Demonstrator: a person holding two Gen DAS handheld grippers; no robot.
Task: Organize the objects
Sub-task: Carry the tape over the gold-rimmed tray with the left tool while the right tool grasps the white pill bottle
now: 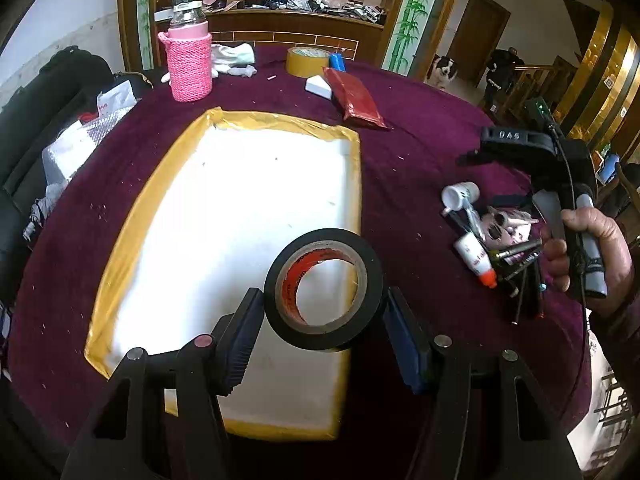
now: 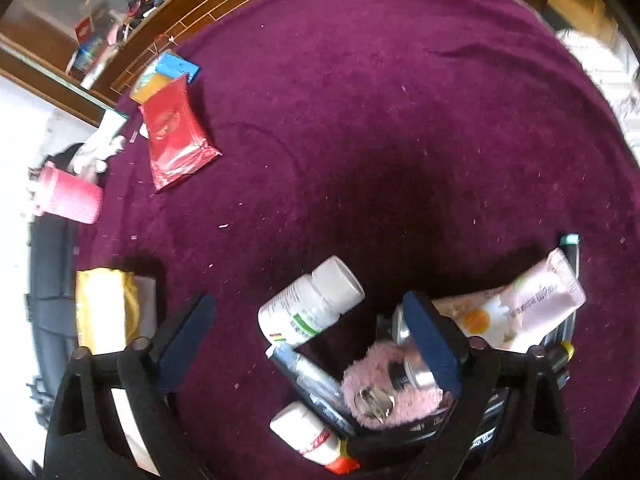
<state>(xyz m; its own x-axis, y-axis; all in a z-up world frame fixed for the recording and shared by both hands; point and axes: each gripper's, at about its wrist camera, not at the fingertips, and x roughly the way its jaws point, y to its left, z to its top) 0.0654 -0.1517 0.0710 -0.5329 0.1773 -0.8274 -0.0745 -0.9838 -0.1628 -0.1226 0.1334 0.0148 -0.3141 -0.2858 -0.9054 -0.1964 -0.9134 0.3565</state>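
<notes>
My left gripper [image 1: 323,308] is shut on a black tape roll [image 1: 323,288] with a red core, held above the near end of a white foam box [image 1: 240,216] edged in yellow tape. The right gripper shows in the left wrist view [image 1: 516,148], held by a hand over a pile of small items [image 1: 492,240]. In the right wrist view my right gripper [image 2: 316,320] is open and empty above that pile: a white pill bottle [image 2: 316,300], a pen [image 2: 312,380], a pink furry item [image 2: 384,392], a glue bottle [image 2: 308,436] and a pink tube [image 2: 520,304].
On the purple tablecloth [image 1: 420,152] stand a pink knit-covered bottle [image 1: 188,64], a yellow tape roll [image 1: 306,60], a red packet [image 1: 356,98], a white block [image 1: 319,87] and white cloth [image 1: 234,58]. A dog [image 1: 442,70] stands beyond the table. Bags lie at left.
</notes>
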